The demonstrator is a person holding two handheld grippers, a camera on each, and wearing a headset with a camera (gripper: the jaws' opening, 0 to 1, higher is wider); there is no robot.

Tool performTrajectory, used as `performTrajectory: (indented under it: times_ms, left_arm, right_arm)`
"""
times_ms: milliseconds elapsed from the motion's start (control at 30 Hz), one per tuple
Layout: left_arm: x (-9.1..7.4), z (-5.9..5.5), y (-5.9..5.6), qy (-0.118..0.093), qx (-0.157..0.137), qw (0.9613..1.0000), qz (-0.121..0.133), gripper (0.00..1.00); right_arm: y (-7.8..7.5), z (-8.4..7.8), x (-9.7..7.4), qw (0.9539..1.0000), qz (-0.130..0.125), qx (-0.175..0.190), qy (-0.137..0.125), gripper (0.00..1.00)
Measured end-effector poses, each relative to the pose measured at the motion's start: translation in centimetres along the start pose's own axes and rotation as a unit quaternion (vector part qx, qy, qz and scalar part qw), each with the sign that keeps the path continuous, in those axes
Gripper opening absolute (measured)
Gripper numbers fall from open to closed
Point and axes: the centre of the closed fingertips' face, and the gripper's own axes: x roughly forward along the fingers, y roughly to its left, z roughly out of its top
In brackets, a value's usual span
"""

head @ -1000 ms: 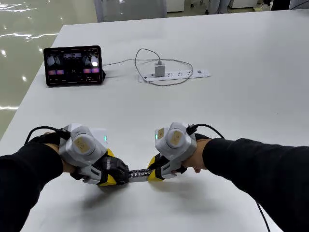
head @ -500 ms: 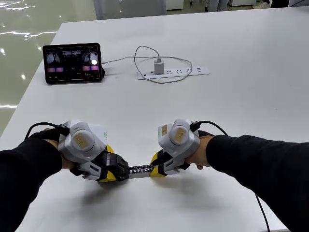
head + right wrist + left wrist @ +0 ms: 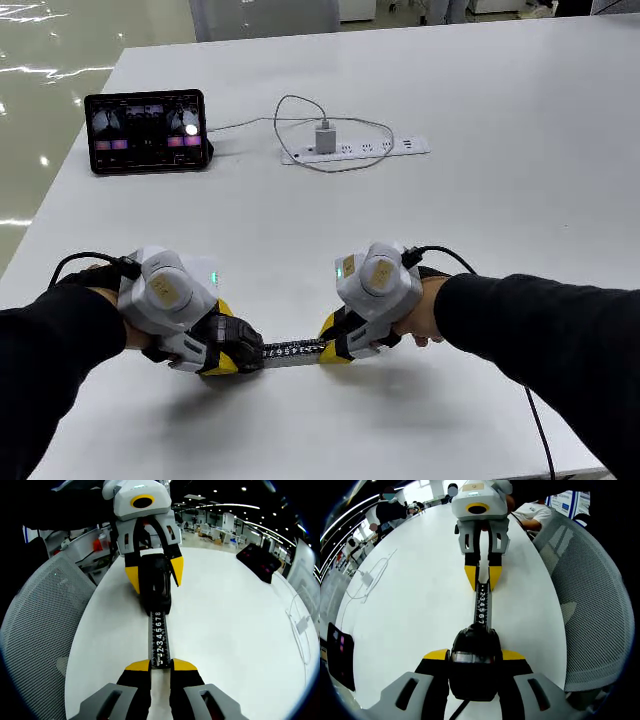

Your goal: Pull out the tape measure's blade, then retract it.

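Observation:
A black tape measure case [image 3: 236, 342] [image 3: 475, 657] [image 3: 154, 582] rests low over the white table, with my left gripper [image 3: 222, 348] [image 3: 475, 655] shut on it. A short length of black blade [image 3: 292, 350] [image 3: 482, 605] [image 3: 158, 639] with white numbers runs from the case to my right gripper [image 3: 330, 346] [image 3: 160, 665], which is shut on the blade's end. The two grippers face each other near the table's front edge, a short gap apart.
A tablet [image 3: 147, 130] with a lit screen stands at the back left. A white power strip [image 3: 355, 150] with a charger and looped cable [image 3: 330, 125] lies behind the grippers. A grey mesh chair [image 3: 590, 605] [image 3: 45, 610] stands beside the table.
The right gripper has moved to the right, away from the left one, and more of the blade now shows between them. The left gripper has stayed put with the case.

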Motion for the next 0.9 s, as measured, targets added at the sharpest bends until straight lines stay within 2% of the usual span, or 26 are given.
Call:
performTrajectory:
  times_ms: [900]
  left_arm:
    - [-0.1,0.0,-0.1,0.0,0.0,1.0,0.002,0.32]
  right_arm:
    - [-0.3,-2.2,-1.9,0.9999,-0.007,0.003,0.012,0.1]
